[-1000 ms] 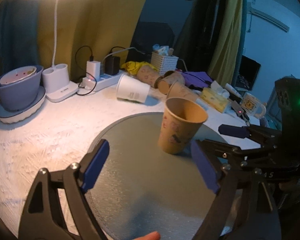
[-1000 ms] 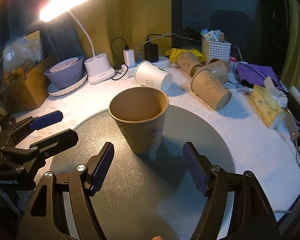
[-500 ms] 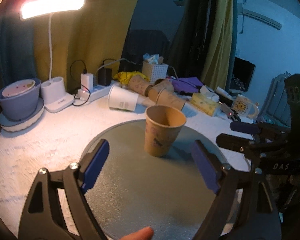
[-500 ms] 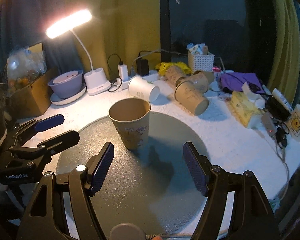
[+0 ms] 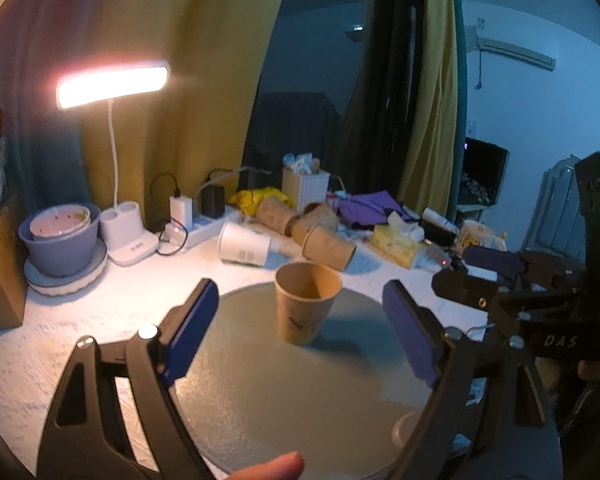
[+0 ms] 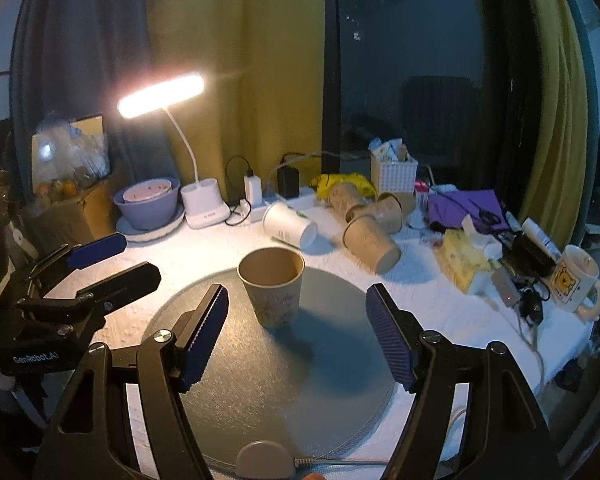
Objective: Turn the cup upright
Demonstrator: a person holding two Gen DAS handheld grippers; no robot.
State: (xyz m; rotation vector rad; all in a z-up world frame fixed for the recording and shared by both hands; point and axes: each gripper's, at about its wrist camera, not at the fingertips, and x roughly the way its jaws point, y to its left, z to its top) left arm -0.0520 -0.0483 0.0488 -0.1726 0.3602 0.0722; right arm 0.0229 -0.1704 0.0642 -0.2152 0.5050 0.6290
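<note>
A brown paper cup (image 5: 305, 303) stands upright, mouth up, on the round grey mat (image 5: 260, 392); it also shows in the right wrist view (image 6: 273, 286) on the mat (image 6: 300, 392). My left gripper (image 5: 300, 338) is open and empty, held back from the cup and above the mat. My right gripper (image 6: 298, 338) is open and empty, also back from the cup. Each gripper shows in the other's view: the right one (image 5: 480, 280) at the right, the left one (image 6: 108, 264) at the left.
Behind the mat lie a white cup (image 6: 290, 226) and several brown cups (image 6: 370, 236) on their sides. A lit desk lamp (image 6: 204, 204), a purple bowl (image 6: 148, 200), a power strip, a white basket (image 6: 394, 172), a tissue pack (image 6: 462, 260) and a mug (image 6: 576, 278) line the table's back and right.
Both grippers have pulled back and up from the upright cup, which looks smaller and farther now. The cup has stayed upright on the mat.
</note>
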